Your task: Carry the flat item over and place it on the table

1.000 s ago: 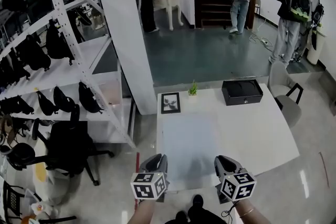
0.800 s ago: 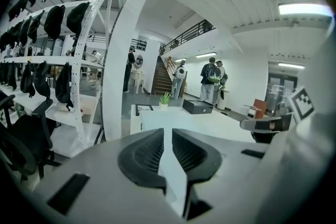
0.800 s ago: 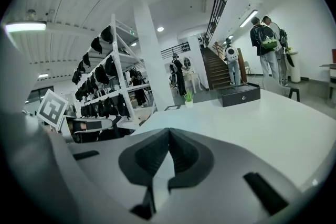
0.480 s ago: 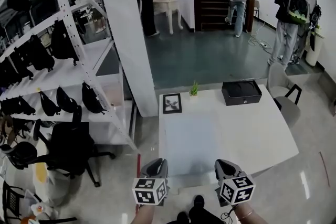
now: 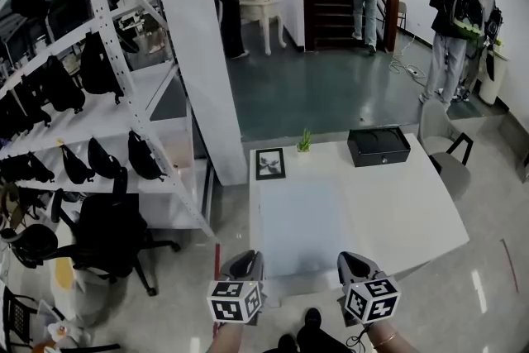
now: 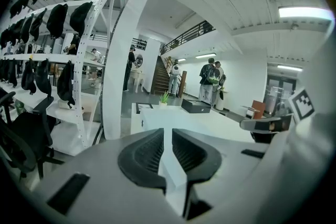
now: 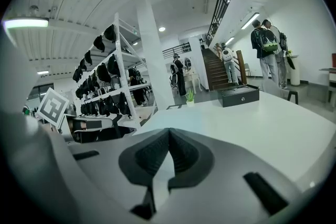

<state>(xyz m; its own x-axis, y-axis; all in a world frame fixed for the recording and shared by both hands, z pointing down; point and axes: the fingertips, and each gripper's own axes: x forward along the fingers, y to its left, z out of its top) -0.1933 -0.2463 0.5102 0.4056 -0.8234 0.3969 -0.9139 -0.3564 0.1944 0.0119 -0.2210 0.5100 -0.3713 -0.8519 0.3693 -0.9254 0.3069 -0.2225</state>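
Fingers of my left gripper (image 6: 167, 139) and right gripper (image 7: 168, 136) clenched on the pale flat sheet's (image 5: 299, 227) near edge, I must hold both level and set it squarely on the table (image 5: 397, 202).

- Head view: high, steeply down onto white table (image 5: 397, 202).
- Left gripper view: low, close behind own jaws, facing along table.
- Right gripper view: likewise.
- Shared by all: table, black box (image 5: 378, 146).
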